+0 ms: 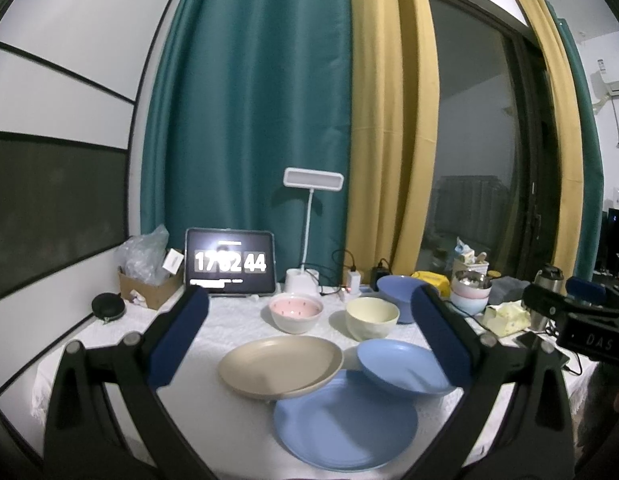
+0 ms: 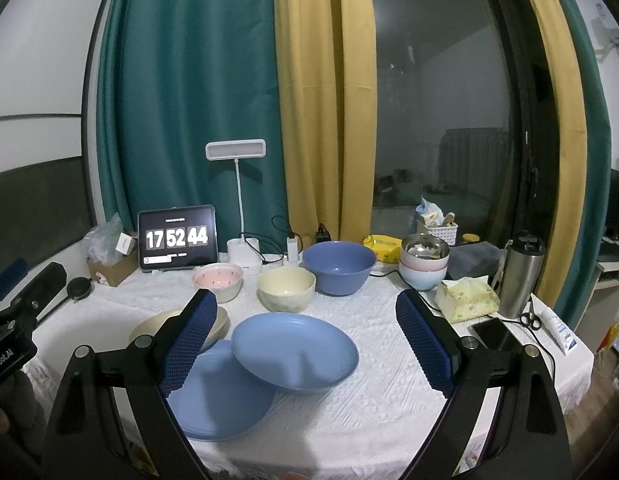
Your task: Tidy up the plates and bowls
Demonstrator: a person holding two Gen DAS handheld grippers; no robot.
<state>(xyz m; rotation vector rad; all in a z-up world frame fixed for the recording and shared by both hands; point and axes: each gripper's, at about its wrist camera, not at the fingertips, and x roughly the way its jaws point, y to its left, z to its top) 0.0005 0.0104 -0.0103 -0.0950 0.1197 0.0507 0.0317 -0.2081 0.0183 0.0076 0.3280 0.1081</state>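
Observation:
Three plates overlap on the white tablecloth: a beige plate (image 1: 279, 366) (image 2: 151, 326), a large blue plate (image 1: 345, 426) (image 2: 219, 398) nearest me, and a smaller blue plate (image 1: 401, 366) (image 2: 295, 350) resting partly on it. Behind them stand a pink bowl (image 1: 295, 312) (image 2: 219, 280), a cream bowl (image 1: 371, 317) (image 2: 286, 288) and a big blue bowl (image 1: 397, 292) (image 2: 339, 266). My left gripper (image 1: 309, 312) is open above the plates, holding nothing. My right gripper (image 2: 307, 312) is open too, over the smaller blue plate.
At the back stand a tablet clock (image 2: 177, 238), a desk lamp (image 2: 243, 254) and a cardboard box (image 1: 147, 290). To the right are stacked pastel bowls with a steel bowl on top (image 2: 424, 262), a tissue pack (image 2: 467, 296), a steel flask (image 2: 521, 276), a phone (image 2: 495, 334) and cables.

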